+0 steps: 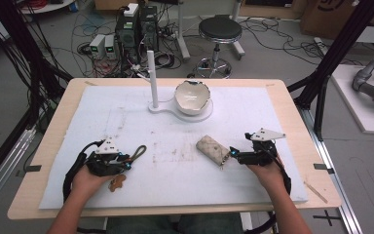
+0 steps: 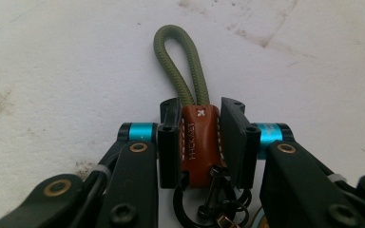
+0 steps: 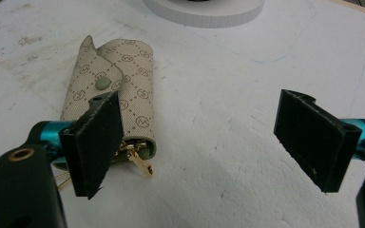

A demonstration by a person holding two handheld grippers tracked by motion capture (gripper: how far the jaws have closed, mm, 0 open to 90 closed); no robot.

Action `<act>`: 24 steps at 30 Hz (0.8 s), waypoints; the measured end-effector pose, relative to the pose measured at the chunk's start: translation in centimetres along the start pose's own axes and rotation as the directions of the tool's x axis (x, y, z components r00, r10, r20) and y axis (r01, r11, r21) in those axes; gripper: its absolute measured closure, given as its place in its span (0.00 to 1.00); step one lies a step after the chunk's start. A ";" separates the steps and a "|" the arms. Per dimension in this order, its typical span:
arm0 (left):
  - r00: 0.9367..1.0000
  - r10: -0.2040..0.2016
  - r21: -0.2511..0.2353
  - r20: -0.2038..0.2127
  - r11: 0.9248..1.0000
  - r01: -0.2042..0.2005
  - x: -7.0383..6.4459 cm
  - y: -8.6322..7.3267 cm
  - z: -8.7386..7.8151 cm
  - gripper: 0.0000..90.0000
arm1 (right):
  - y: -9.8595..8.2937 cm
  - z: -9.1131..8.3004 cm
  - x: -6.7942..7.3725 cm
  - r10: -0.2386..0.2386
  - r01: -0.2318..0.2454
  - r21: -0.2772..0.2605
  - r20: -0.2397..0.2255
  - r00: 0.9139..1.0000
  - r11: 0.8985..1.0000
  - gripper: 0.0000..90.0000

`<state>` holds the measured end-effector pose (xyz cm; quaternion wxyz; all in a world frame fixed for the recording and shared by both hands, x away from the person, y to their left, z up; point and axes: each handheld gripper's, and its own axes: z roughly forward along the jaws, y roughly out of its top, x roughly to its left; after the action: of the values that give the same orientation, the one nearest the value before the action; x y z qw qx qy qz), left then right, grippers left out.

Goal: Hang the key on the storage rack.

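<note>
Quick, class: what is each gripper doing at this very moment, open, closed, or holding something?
Left gripper: closed on the brown leather key fob with its green cord loop.
Right gripper: open, holding nothing; the beige key pouch lies beside one jaw.

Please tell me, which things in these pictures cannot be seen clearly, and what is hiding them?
- Keychain: in the left gripper view its metal rings run off the bottom edge, between the jaws of the left gripper.
- Key case: in the right gripper view one pad of the right gripper covers its near end, so the number of keys is unclear.
- Bowl: in the high view its inside is too small to read.
</note>
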<state>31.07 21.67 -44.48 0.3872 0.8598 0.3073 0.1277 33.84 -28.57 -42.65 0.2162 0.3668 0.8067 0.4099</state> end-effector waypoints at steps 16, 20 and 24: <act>0.999 -0.019 -0.232 -0.032 0.973 0.011 0.7 4.9 -3.1 0.78 | 0.0 0.0 0.0 0.003 -0.003 -0.004 0.005 1.000 1.000 0.19; 0.999 -0.010 -0.257 -0.047 0.966 -0.003 1.2 6.4 -3.7 0.78 | 0.0 -0.1 0.0 0.006 -0.006 -0.004 0.005 1.000 1.000 0.19; 0.997 0.004 -0.301 -0.081 0.953 -0.029 2.0 9.5 -4.8 0.78 | 0.0 -0.1 0.0 0.007 -0.007 -0.001 0.005 1.000 1.000 0.19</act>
<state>34.47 20.89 -34.28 0.5004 0.7873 0.2923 0.2105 33.80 -28.67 -42.63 0.2168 0.3707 0.8046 0.4102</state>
